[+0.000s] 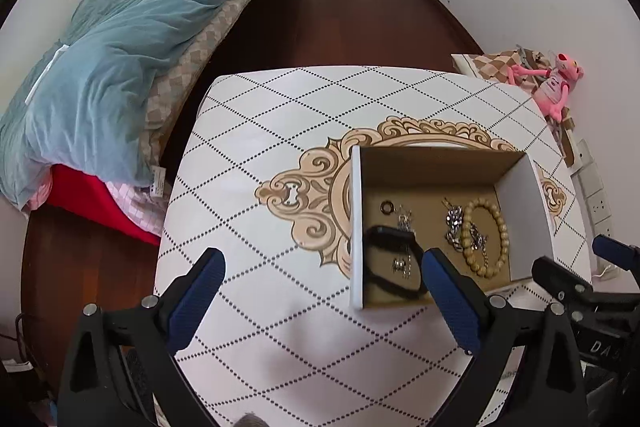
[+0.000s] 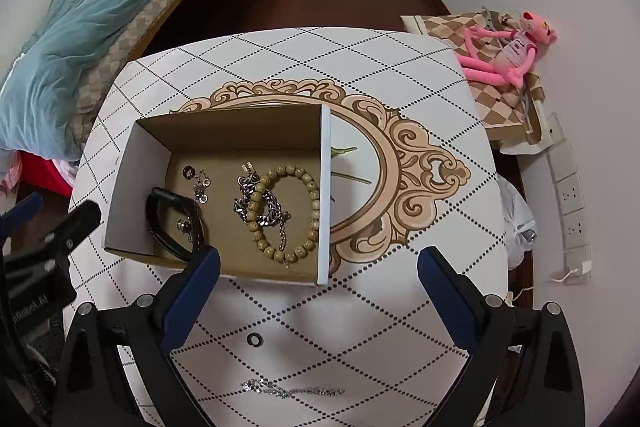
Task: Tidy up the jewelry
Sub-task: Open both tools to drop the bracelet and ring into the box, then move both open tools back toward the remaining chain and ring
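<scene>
Two pieces remain outside the box point(image 2: 325, 195): a ring point(image 2: 255, 339) and a chain point(image 2: 292, 390). Both the left gripper point(image 1: 322, 303) and right gripper point(image 2: 318, 301) gape empty; next, the right should probably pinch the ring.

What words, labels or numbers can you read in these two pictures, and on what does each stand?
"DA": partial pale letters on the right claw's black body, cut off.
Pale print on the left claw's body: upside down, unreadable.
White tag on the blue quilt: too small to read.
Nothing else.
</scene>
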Demonstrator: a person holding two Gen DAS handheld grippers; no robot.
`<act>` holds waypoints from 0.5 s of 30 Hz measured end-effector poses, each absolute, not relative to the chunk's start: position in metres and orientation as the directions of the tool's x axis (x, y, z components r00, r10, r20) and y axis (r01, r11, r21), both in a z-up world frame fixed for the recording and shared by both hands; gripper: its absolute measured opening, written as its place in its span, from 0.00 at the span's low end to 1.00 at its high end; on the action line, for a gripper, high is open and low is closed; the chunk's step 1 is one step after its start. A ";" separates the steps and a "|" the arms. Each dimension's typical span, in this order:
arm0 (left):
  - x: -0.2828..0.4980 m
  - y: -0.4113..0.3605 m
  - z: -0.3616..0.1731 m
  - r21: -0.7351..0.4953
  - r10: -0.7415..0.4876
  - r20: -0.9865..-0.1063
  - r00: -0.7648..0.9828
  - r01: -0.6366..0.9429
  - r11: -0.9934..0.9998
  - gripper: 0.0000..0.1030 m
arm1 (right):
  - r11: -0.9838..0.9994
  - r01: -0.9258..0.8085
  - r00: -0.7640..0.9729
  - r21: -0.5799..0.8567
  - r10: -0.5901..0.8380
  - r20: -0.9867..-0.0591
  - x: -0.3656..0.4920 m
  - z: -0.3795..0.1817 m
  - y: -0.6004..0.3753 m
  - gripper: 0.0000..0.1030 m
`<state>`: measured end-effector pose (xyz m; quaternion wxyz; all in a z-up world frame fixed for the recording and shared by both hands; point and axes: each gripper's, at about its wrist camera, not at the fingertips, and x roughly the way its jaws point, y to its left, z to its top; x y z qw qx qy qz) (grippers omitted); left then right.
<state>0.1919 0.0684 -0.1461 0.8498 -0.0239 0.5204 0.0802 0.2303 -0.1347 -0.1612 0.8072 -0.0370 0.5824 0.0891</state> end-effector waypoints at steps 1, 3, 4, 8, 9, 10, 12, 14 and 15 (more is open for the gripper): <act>0.189 0.068 -0.145 0.046 0.116 -0.886 0.449 -0.164 0.985 0.97 | 0.982 -0.186 0.309 0.042 0.099 -0.946 0.228 -0.160 -0.135 0.97; 0.186 0.068 -0.141 0.049 0.122 -0.881 0.456 -0.169 0.984 0.97 | 0.983 -0.181 0.318 0.042 0.099 -0.943 0.225 -0.156 -0.136 0.97; 0.184 0.067 -0.139 0.047 0.122 -0.880 0.460 -0.171 0.984 0.97 | 0.983 -0.181 0.322 0.040 0.098 -0.942 0.224 -0.154 -0.136 0.97; 0.177 0.065 -0.129 0.043 0.123 -0.870 0.478 -0.175 0.984 0.97 | 0.983 -0.178 0.346 0.034 0.095 -0.933 0.217 -0.141 -0.138 0.97; 0.175 0.064 -0.125 0.042 0.122 -0.866 0.485 -0.174 0.984 0.97 | 0.984 -0.176 0.356 0.033 0.094 -0.930 0.214 -0.137 -0.139 0.97; 0.172 0.063 -0.122 0.039 0.122 -0.863 0.491 -0.174 0.984 0.97 | 0.984 -0.174 0.366 0.031 0.094 -0.926 0.211 -0.133 -0.140 0.97; 0.168 0.062 -0.115 0.035 0.120 -0.856 0.503 -0.173 0.984 0.97 | 0.985 -0.170 0.386 0.035 0.099 -0.917 0.205 -0.123 -0.143 0.97; 0.162 0.061 -0.109 0.035 0.121 -0.850 0.512 -0.175 0.984 0.97 | 0.985 -0.167 0.402 0.042 0.107 -0.909 0.199 -0.115 -0.147 0.97; 0.159 0.060 -0.105 0.033 0.120 -0.847 0.518 -0.174 0.984 0.97 | 0.985 -0.165 0.412 0.049 0.114 -0.904 0.194 -0.109 -0.149 0.97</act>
